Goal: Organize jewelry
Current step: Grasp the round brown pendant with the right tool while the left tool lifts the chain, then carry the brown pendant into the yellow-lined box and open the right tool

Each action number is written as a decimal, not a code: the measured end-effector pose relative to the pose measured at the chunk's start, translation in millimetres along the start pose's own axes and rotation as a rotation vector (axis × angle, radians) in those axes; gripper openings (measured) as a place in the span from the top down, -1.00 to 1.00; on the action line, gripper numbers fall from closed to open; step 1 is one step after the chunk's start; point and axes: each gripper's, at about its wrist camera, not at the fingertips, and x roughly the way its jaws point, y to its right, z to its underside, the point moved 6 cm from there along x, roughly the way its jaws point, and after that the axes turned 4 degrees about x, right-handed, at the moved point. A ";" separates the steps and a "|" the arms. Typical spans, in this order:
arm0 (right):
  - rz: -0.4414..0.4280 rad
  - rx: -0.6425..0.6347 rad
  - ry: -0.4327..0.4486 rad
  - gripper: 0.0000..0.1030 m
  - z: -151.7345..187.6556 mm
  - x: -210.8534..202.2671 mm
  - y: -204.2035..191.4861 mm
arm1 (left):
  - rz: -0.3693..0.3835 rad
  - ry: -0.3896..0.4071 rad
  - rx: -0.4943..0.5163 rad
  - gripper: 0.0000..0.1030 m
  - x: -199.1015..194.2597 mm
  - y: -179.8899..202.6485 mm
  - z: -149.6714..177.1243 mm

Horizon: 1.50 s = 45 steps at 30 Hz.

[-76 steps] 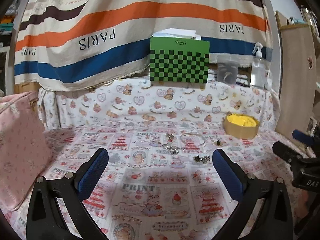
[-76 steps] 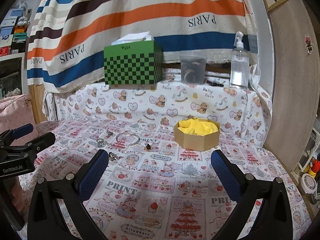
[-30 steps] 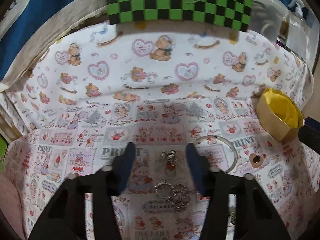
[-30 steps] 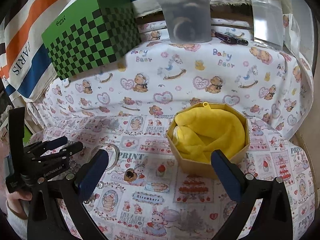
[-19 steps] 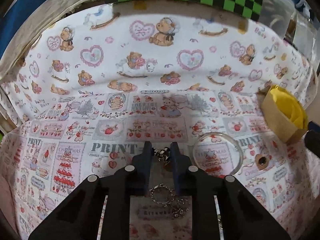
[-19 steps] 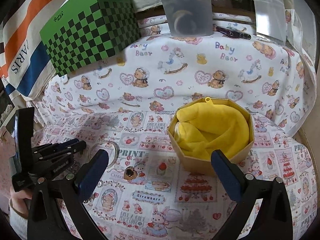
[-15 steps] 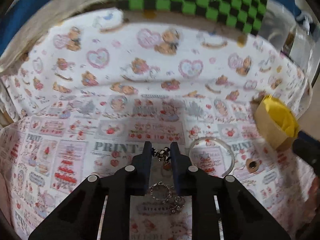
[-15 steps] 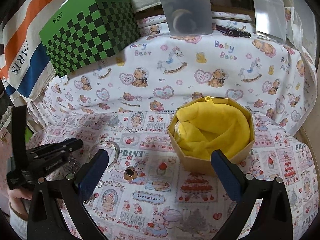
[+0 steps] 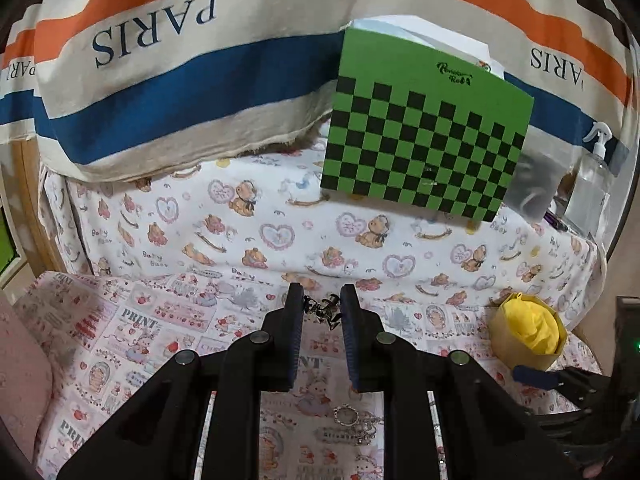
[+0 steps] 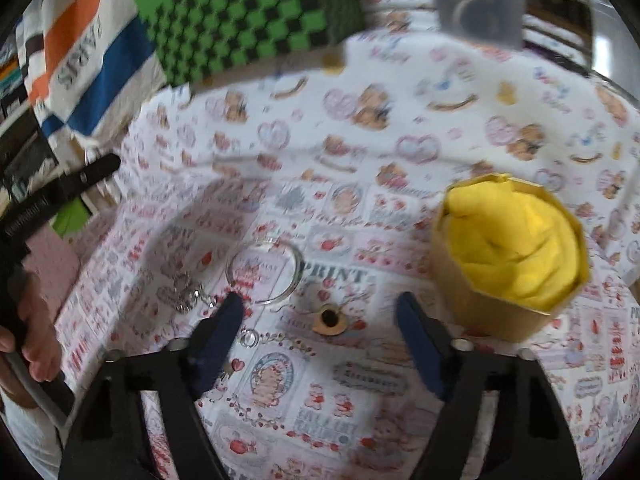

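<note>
My left gripper (image 9: 320,312) is shut on a small silver charm (image 9: 322,309) and holds it above the printed cloth. It also shows in the right wrist view (image 10: 80,178) at the far left. My right gripper (image 10: 320,312) is open, low over the cloth, with a brown ring-shaped piece (image 10: 330,319) between its fingers. A silver bangle (image 10: 264,270), a silver chain (image 10: 188,294) and a small clear bead (image 10: 249,337) lie to its left. The octagonal box with yellow cloth (image 10: 508,252) sits to the right, and also shows in the left wrist view (image 9: 528,326).
A green checkered box (image 9: 424,136) stands on the raised ledge at the back, with a clear tub (image 10: 476,0) and a spray bottle (image 9: 592,184) to its right. A pink bag (image 9: 20,380) lies at the left. A silver chain (image 9: 352,420) lies under my left gripper.
My left gripper has lifted up and tilted back with the charm held in it. My right gripper has moved down and left toward the brown piece and its jaws have narrowed.
</note>
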 end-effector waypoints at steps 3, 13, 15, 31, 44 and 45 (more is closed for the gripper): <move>0.015 -0.015 -0.040 -0.03 4.0 12.2 -4.3 | -0.009 -0.006 0.012 0.66 1.2 -0.3 2.9; 0.133 -0.104 -0.059 0.33 12.6 30.2 -12.7 | -0.034 -0.007 0.033 0.66 2.6 6.2 5.9; 0.163 -0.125 -0.052 0.42 12.9 30.3 -12.3 | -0.043 -0.003 0.034 0.66 2.4 5.0 5.6; 0.020 -0.049 0.147 0.54 -10.3 -26.9 3.8 | -0.061 0.016 -0.012 0.66 -1.7 -8.3 2.7; -0.040 0.001 0.361 0.54 -33.8 -99.7 20.7 | -0.082 0.154 -0.001 0.66 -25.9 -5.2 -6.4; -0.038 0.017 0.369 0.54 -35.9 -102.5 27.7 | -0.093 0.170 -0.007 0.66 -27.8 -6.6 -7.1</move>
